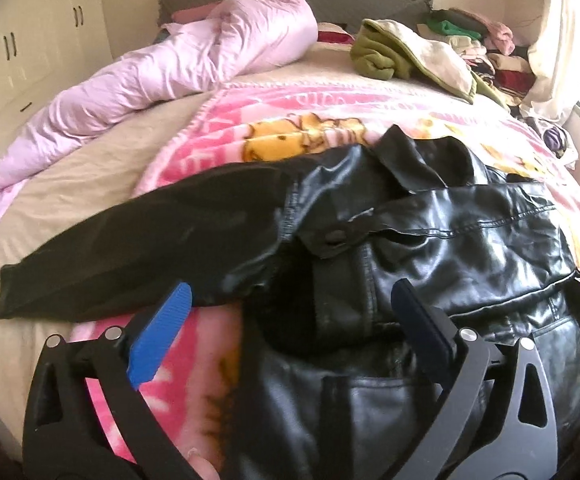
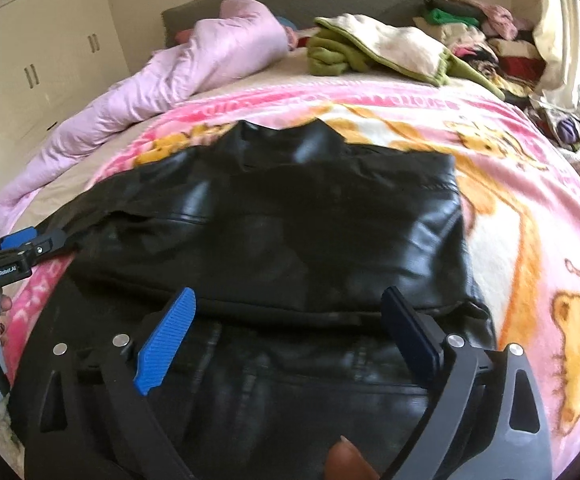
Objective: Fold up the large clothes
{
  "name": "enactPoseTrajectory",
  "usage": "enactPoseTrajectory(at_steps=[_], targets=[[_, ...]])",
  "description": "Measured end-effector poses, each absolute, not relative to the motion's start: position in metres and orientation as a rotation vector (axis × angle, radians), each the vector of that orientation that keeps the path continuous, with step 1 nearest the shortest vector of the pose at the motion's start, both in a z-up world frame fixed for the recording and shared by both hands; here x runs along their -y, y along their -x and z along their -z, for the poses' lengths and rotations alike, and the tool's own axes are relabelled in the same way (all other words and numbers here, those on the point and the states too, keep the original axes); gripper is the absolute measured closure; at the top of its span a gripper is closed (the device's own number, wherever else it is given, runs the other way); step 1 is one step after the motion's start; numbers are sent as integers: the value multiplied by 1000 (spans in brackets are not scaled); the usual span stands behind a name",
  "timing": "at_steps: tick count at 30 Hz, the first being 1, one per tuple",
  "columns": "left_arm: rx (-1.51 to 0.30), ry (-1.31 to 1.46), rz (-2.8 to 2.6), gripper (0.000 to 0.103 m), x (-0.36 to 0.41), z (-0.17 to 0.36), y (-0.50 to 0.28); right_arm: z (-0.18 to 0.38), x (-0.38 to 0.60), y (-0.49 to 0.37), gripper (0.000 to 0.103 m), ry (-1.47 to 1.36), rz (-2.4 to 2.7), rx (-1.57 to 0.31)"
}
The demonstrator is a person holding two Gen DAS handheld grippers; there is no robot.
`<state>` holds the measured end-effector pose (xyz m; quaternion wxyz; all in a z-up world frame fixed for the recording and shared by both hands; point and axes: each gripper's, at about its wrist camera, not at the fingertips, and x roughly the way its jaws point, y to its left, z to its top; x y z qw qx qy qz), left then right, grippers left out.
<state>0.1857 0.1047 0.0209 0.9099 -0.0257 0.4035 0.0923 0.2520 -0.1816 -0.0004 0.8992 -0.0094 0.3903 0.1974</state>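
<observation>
Room: bedroom with white cupboards point(image 1: 10, 44) at the left and a bed point(image 1: 70, 176) under a pink cartoon blanket point(image 1: 290, 120).
Left wrist view, jacket: black leather jacket point(image 1: 450, 240) lies on the blanket, one sleeve point(image 1: 130, 240) stretched flat out to the left, collar and a snap tab showing near the middle.
Left wrist view, left gripper point(image 1: 290, 320): jaws spread wide above the jacket, gripping nothing; one blue pad point(image 1: 162, 340) over the blanket, the other over the leather.
Left wrist view, background: rumpled lilac duvet point(image 1: 170, 68), green and cream cloth point(image 1: 402, 52), clothes pile point(image 1: 490, 52) at the far right.
Right wrist view, jacket point(image 2: 290, 232): seen from its other side, folded across; the stretched sleeve is not visible here.
Right wrist view, right gripper point(image 2: 290, 328): jaws wide apart over the folded edge, gripping nothing.
Right wrist view only: left gripper point(image 2: 22, 244) from the side at the left edge, with the person's fingers point(image 2: 4, 312) below it; more of the bear print on the blanket point(image 2: 530, 200).
</observation>
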Motion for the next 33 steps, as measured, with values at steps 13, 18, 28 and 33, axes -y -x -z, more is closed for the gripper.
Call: enactPoseTrajectory(at_steps=[13, 18, 28, 33], targets=[[-792, 64, -265, 9, -141, -33, -162, -34, 118, -242, 7, 53, -499, -737], [-790, 81, -305, 9, -160, -33, -155, -38, 93, -241, 7, 70, -527, -727], [-786, 163, -357, 9, -200, -30, -145, -42, 34, -240, 7, 125, -585, -709], [-784, 214, -401, 9, -225, -28, -139, -44, 6, -239, 7, 157, -617, -698]])
